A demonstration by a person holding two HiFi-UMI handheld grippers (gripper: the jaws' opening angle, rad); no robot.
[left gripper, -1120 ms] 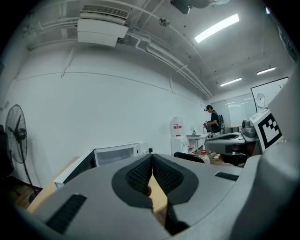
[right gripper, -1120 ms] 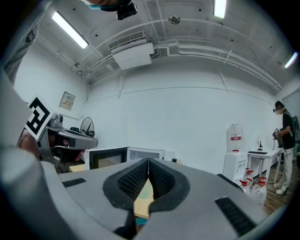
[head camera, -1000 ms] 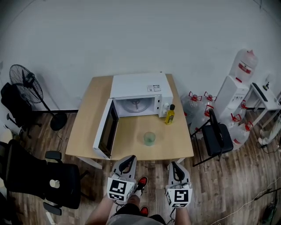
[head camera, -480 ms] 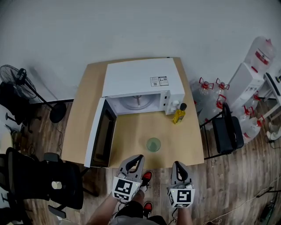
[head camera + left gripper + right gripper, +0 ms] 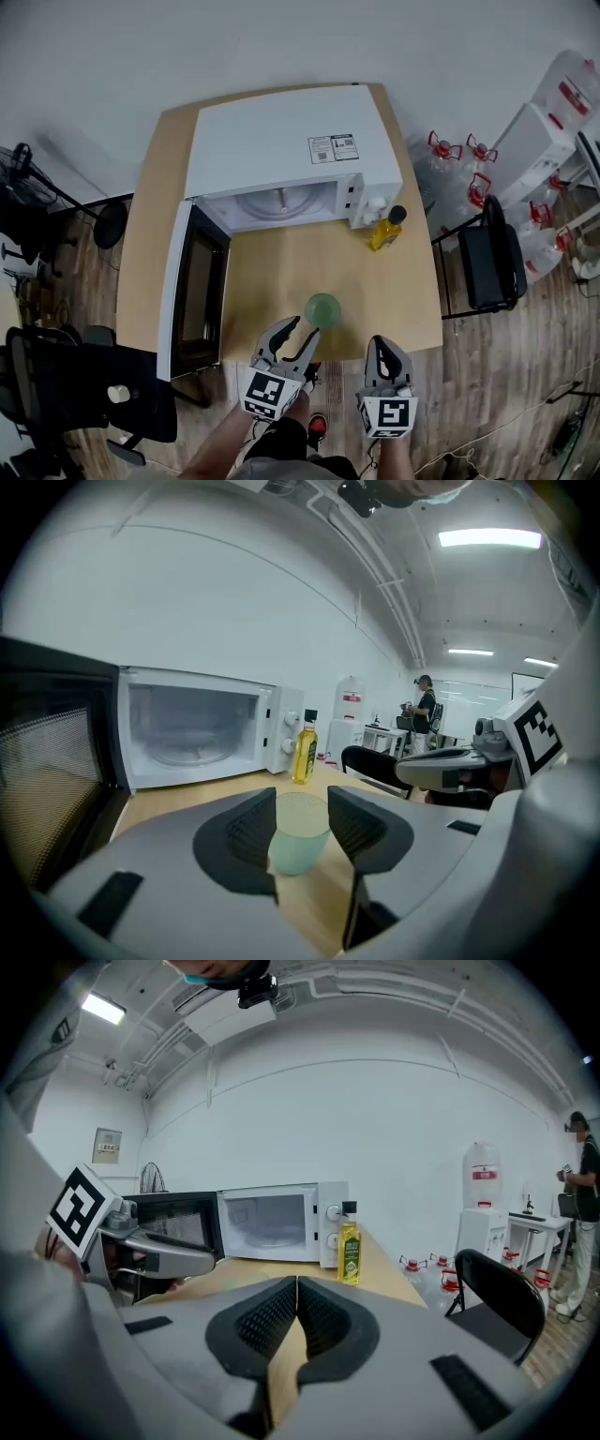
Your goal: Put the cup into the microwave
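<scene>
A pale green translucent cup [image 5: 322, 308] stands upright near the table's front edge, before the open white microwave [image 5: 291, 141]. The microwave's door [image 5: 192, 281] swings out to the left, and its cavity with the glass turntable [image 5: 279, 202] holds nothing. My left gripper [image 5: 302, 328] is open, its jaws having just been opening. In the left gripper view the cup [image 5: 298, 841] shows in the gap at the tips of the left gripper [image 5: 300, 799], with neither pad touching it. My right gripper [image 5: 382, 341] hangs shut and holds nothing at the table's edge; the right gripper view shows it [image 5: 296, 1296] pointing at the microwave.
A yellow oil bottle [image 5: 384, 230] stands by the microwave's right front corner. The wooden table [image 5: 403, 300] ends just behind the cup. A black chair [image 5: 492, 262] and water jugs [image 5: 450, 155] are to the right, an office chair [image 5: 84, 384] to the left. A person [image 5: 424, 705] stands far off.
Both grippers have come forward and down to the table's front edge. The left jaws, shut before, now stand apart with the cup at their tips. The right jaws stay shut.
</scene>
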